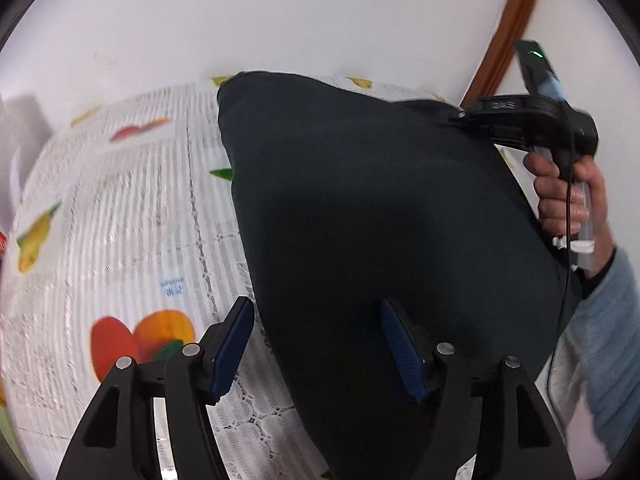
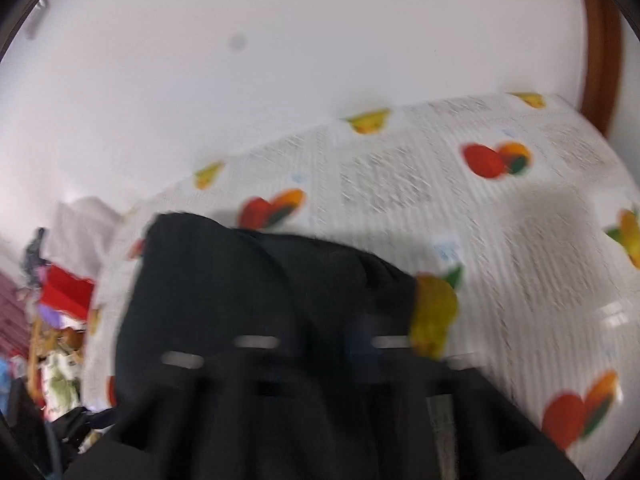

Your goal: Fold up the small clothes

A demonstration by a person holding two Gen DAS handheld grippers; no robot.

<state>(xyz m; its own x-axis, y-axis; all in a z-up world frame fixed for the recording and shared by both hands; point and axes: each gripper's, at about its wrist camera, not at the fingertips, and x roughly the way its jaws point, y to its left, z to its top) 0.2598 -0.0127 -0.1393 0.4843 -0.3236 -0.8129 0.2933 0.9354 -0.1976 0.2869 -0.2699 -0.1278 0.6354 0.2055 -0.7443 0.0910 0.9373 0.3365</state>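
The dark navy garment (image 1: 380,208) lies spread on the surface (image 1: 120,208), which is covered by a white tablecloth printed with text columns and fruit motifs. In the left wrist view the garment extends from the near edge of the surface to its far edge, against the white wall (image 1: 280,12).

Left claw (image 1: 316,344): released. The jaws stand wide apart, with the blue pads (image 1: 234,344) clearly separated. One pad is over the tablecloth just beside the garment's edge; the other is over the garment. No cloth is pinched between them.

Right claw (image 1: 460,116): seen from the left wrist view, it is at the garment's far right corner, touching the cloth, held by the person's right hand (image 1: 568,196) in a light blue sleeve. The right wrist view is heavily motion-blurred; dark cloth (image 2: 260,280) bunches directly in front of the fingers. Whether the right claw is clenched on the cloth cannot be determined.

A pile of mixed coloured items (image 2: 56,312) lies beyond the left edge of the surface in the right wrist view. A brown wooden frame (image 1: 508,28) runs up the wall.
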